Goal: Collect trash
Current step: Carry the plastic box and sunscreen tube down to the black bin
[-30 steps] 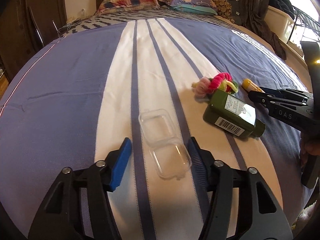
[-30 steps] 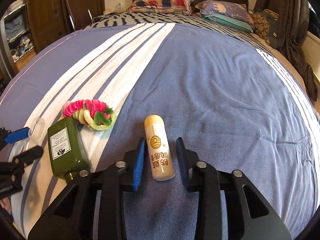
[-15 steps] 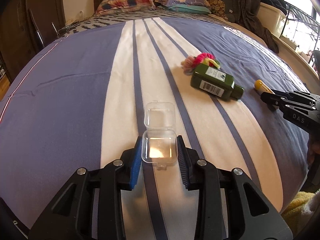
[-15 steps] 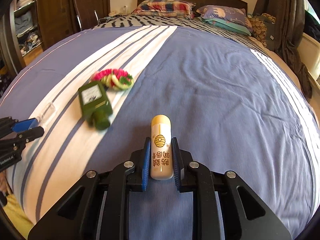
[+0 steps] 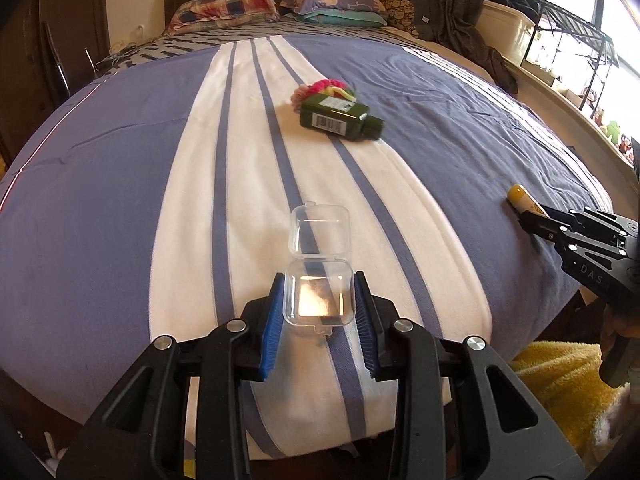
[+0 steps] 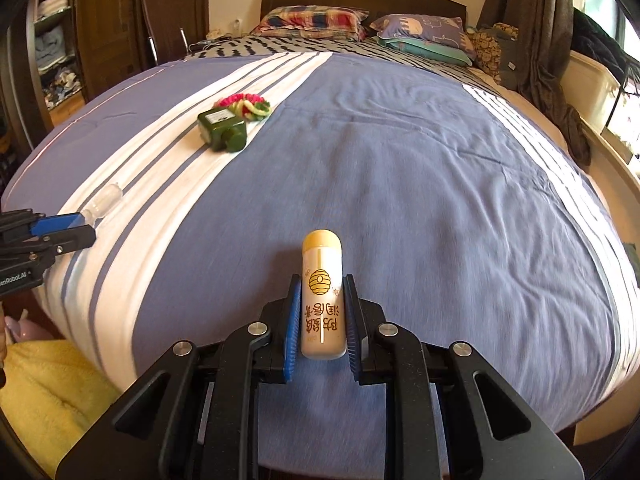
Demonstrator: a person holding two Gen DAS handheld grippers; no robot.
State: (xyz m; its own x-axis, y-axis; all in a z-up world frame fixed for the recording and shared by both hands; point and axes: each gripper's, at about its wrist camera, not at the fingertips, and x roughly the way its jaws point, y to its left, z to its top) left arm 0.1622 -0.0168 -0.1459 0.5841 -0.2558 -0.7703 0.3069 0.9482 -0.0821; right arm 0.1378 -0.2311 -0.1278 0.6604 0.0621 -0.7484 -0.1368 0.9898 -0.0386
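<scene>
My left gripper (image 5: 319,300) is shut on a clear plastic hinged box (image 5: 319,276), its lid open forward, held above the foot of the bed. My right gripper (image 6: 320,312) is shut on a small cream lip-balm tube (image 6: 321,292) with a yellow cap and beehive print, lifted off the cover. The tube's cap (image 5: 517,193) and the right gripper (image 5: 538,220) show at the right of the left wrist view. The left gripper (image 6: 76,228) with the box (image 6: 104,200) shows at the left of the right wrist view.
A dark green bottle (image 5: 340,117) lies on the white stripe of the bed cover (image 5: 120,168), beside a pink and green scrunchie (image 5: 324,88). Both also show in the right wrist view: the bottle (image 6: 222,128) and the scrunchie (image 6: 246,104). Pillows (image 6: 316,22) at the headboard. Yellow towel (image 5: 560,392) below the bed's foot.
Both grippers closed on their items, the left on the clear box and the right on the tube, then drew back toward the foot of the bed and lifted them.
</scene>
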